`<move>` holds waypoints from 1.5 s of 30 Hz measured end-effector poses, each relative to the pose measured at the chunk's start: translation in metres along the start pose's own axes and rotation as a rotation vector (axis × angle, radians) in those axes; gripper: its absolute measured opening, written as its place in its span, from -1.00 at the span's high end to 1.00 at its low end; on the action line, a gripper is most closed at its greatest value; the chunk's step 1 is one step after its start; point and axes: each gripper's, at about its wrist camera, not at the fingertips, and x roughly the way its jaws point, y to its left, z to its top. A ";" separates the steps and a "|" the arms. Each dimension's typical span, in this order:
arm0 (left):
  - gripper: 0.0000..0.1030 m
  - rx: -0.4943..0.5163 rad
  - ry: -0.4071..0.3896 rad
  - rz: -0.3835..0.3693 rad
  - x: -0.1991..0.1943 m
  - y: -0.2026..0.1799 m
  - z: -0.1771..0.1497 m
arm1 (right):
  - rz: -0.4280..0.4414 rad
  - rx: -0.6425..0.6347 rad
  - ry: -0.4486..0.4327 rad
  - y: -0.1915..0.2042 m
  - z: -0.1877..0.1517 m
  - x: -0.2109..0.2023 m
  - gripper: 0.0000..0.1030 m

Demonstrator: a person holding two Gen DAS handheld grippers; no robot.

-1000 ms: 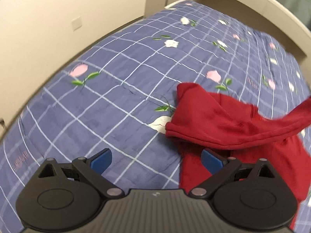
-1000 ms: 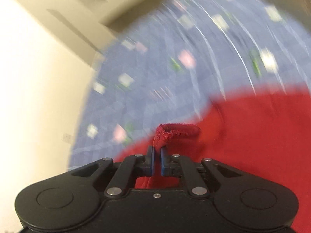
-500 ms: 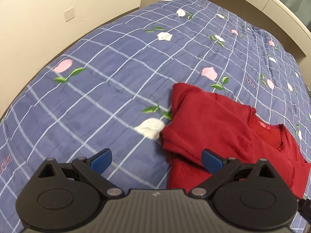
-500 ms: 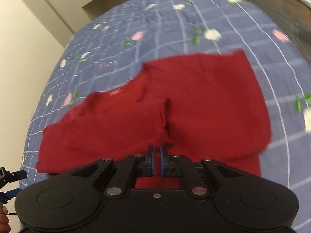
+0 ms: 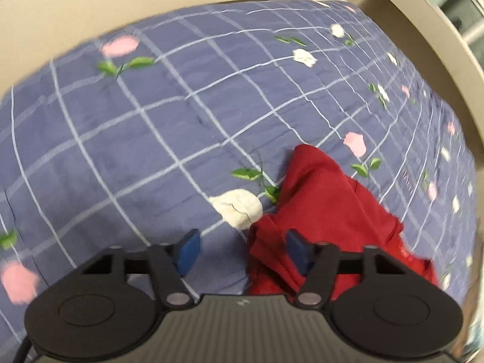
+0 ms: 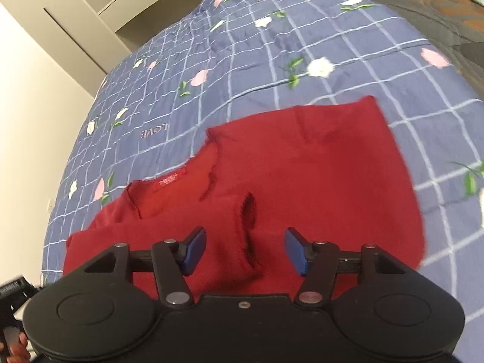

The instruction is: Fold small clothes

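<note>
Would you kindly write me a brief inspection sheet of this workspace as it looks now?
Surface: bed with blue checked floral quilt.
Job's things: red top lying on the quilt, sleeve cuff folded across its body.
Clutter: nothing seen.
Grippers: left gripper open at the top's edge; right gripper open, cuff lying between its fingers.
Cables: one dark cable beside the left gripper.
Surroundings: beige wall, pale bed frame.

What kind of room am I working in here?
Most likely a bedroom: the red top lies on a bed under a blue checked floral quilt, with beige walls close beside it and what looks like a headboard.
</note>
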 end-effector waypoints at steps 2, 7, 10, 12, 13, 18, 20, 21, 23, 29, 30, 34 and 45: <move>-0.09 -0.056 0.022 -0.047 0.004 0.008 0.000 | -0.015 -0.028 0.019 0.008 -0.002 0.006 0.72; 0.13 -0.167 0.071 -0.173 0.017 0.018 0.003 | -0.038 -0.034 0.017 0.008 -0.022 -0.004 0.89; 0.82 -0.275 0.079 -0.200 0.024 0.026 0.007 | -0.038 -0.050 0.039 0.004 -0.032 -0.008 0.92; 0.85 -0.305 0.053 -0.178 0.023 0.026 0.007 | -0.040 -0.064 0.055 0.002 -0.036 -0.008 0.92; 0.87 -0.306 0.031 -0.176 0.019 0.024 0.006 | -0.039 -0.065 0.059 0.002 -0.037 -0.008 0.92; 0.88 -0.345 -0.061 -0.178 -0.007 0.029 -0.007 | -0.032 -0.071 0.062 0.005 -0.037 -0.008 0.93; 0.88 -0.376 -0.060 -0.153 -0.007 0.040 -0.015 | -0.031 -0.082 0.066 0.007 -0.036 -0.006 0.93; 0.88 -0.382 -0.050 -0.145 -0.003 0.046 -0.019 | -0.032 -0.085 0.071 0.008 -0.036 -0.004 0.93; 0.88 -0.371 -0.025 -0.114 0.005 0.053 -0.024 | -0.040 -0.092 0.079 0.010 -0.036 -0.001 0.93; 0.87 -0.300 -0.034 -0.112 0.004 0.045 -0.020 | -0.094 -0.177 0.070 0.021 -0.031 -0.007 0.62; 0.87 -0.296 -0.034 -0.113 0.004 0.044 -0.019 | -0.103 -0.203 0.054 0.027 -0.029 -0.011 0.55; 0.87 -0.281 -0.028 -0.125 0.003 0.048 -0.017 | -0.091 -0.304 0.003 0.059 -0.018 -0.013 -0.01; 0.87 -0.235 -0.001 -0.135 0.005 0.052 -0.019 | 0.234 -0.584 0.156 0.217 -0.011 0.083 -0.03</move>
